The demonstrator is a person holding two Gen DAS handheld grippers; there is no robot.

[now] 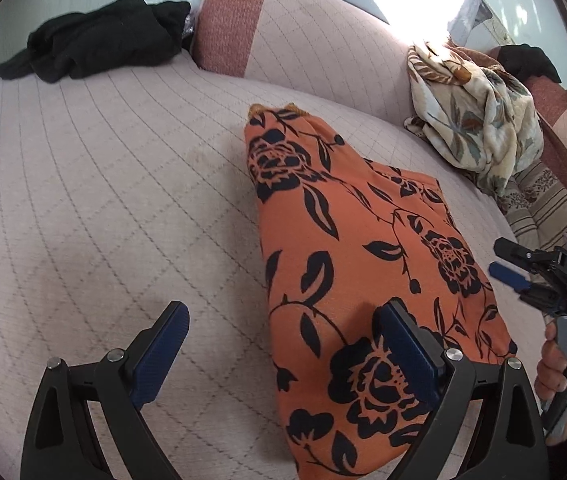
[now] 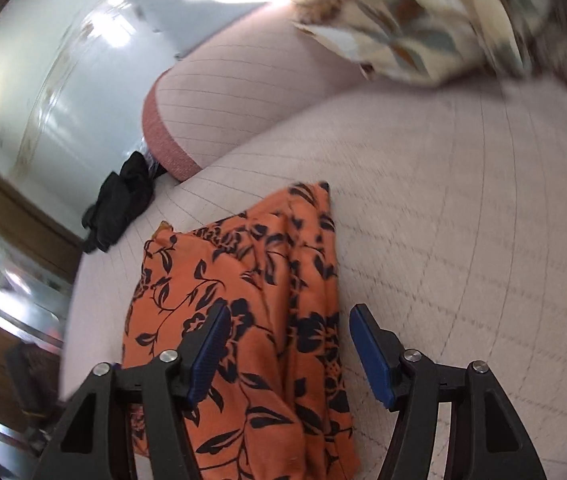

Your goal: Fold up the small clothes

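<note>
An orange garment with a dark flower print (image 1: pixel 347 264) lies lengthwise on the quilted pale sofa seat (image 1: pixel 103 184). My left gripper (image 1: pixel 283 340) hovers over its near left edge, jaws wide apart and empty, one blue pad over the cloth and one over the seat. My right gripper (image 1: pixel 503 264), held in a hand, appears at the garment's right edge. In the right wrist view the garment (image 2: pixel 243 320) lies folded in long pleats, and my right gripper (image 2: pixel 287 344) stands open above its right side without pressing on it.
A black garment (image 1: pixel 99 40) is heaped at the sofa's far left by the arm cushion (image 1: pixel 231 20). A crumpled floral blanket (image 1: pixel 471 112) lies at the back right. The seat to the left of the orange garment is bare quilting.
</note>
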